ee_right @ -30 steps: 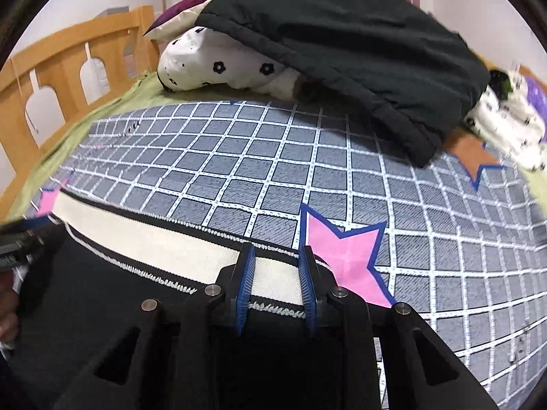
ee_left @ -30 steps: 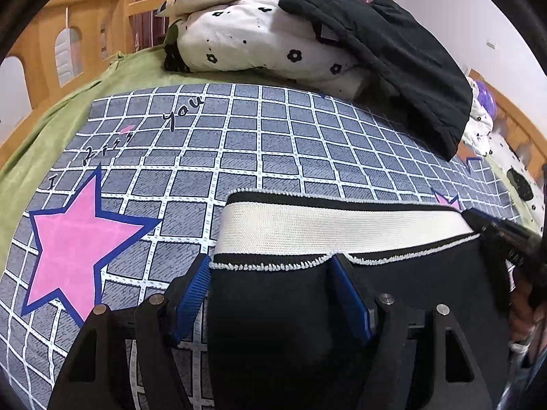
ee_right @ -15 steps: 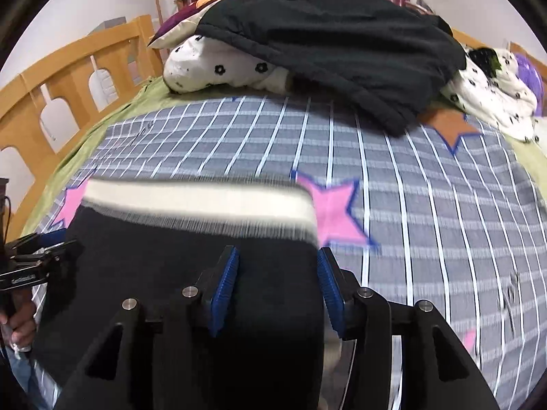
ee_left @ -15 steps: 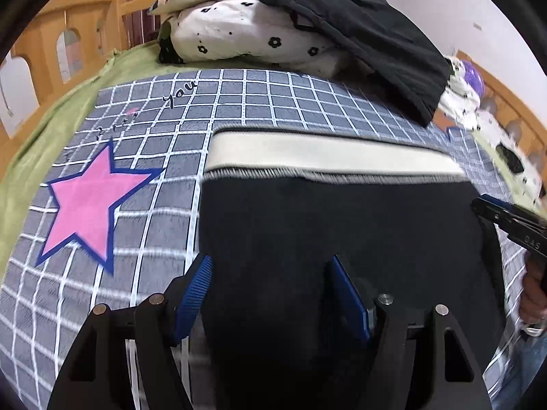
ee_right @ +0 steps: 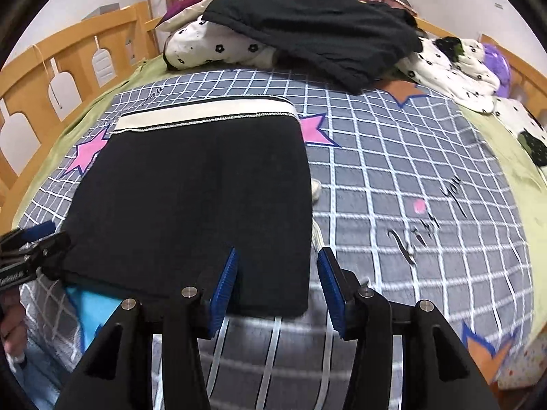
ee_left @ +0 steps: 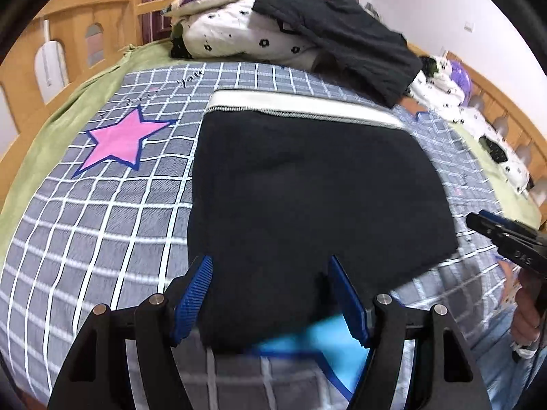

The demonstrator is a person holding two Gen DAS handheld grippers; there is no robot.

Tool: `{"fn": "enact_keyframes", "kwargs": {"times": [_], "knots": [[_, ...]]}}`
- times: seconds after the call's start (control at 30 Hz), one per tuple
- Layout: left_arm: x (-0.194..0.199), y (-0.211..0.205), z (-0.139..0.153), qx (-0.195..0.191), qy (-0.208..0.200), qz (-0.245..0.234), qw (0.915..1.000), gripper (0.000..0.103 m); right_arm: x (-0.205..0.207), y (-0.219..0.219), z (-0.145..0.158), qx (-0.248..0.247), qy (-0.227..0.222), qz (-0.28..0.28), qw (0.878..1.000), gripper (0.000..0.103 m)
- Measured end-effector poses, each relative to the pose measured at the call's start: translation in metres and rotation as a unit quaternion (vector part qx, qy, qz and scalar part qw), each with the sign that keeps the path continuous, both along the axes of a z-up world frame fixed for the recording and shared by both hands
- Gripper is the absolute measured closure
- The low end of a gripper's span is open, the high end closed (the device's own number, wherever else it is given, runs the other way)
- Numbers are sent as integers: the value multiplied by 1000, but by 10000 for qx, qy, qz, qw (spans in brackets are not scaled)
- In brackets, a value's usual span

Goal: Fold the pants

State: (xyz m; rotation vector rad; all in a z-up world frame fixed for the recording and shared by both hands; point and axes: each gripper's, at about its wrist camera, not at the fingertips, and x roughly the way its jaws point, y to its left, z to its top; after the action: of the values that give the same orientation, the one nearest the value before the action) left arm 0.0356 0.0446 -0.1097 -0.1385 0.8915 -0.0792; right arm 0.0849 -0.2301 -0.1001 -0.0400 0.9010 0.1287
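The black pants lie folded flat on the checked bedspread, with the white waistband at the far end. They also show in the right wrist view. My left gripper is open and empty over the near edge of the pants. My right gripper is open and empty over the near right corner of the pants. The right gripper shows at the right edge of the left wrist view; the left one shows at the left edge of the right wrist view.
A grey checked bedspread with pink stars covers the bed. A pile of pillows and a black garment lies at the far end. Wooden bed rails run along the left side. More spotted bedding lies at the right.
Both grippers pulled back toward the near edge of the pants. The right gripper, nearly closed at the waistband a second ago, has opened; the pants now lie released and flat.
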Motion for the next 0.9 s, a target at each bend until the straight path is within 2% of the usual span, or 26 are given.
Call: {"fn": "enact_keyframes", "kwargs": {"times": [0.1, 0.17, 0.2, 0.23, 0.3, 0.4, 0.57, 0.9], "knots": [[-17, 1, 16, -114, -57, 175, 9998, 35, -17, -2, 16, 118, -74, -118, 9998, 55], [-27, 0, 24, -77, -92, 277, 9995, 35, -28, -1, 26, 51, -179, -179, 9997, 44], [-32, 0, 28, -40, -127, 329, 9994, 35, -33, -1, 32, 16, -245, -203, 9995, 28], [-36, 0, 32, 28, -140, 397, 9991, 35, -42, 0, 38, 23, -376, -195, 9991, 20], [-46, -3, 39, 146, -187, 476, 9986, 34, -57, 4, 46, -31, -572, -123, 9983, 19], [-64, -6, 47, 286, -313, 490, 9979, 29, -75, 9, 51, -143, -666, -54, 9977, 11], [-84, -11, 53, 465, -397, 345, 9975, 28, -91, 10, 47, -189, -599, -83, 9980, 10], [-97, -5, 55, 358, -405, 398, 9977, 27, -111, 14, 47, -164, -622, -78, 9979, 10]]}}
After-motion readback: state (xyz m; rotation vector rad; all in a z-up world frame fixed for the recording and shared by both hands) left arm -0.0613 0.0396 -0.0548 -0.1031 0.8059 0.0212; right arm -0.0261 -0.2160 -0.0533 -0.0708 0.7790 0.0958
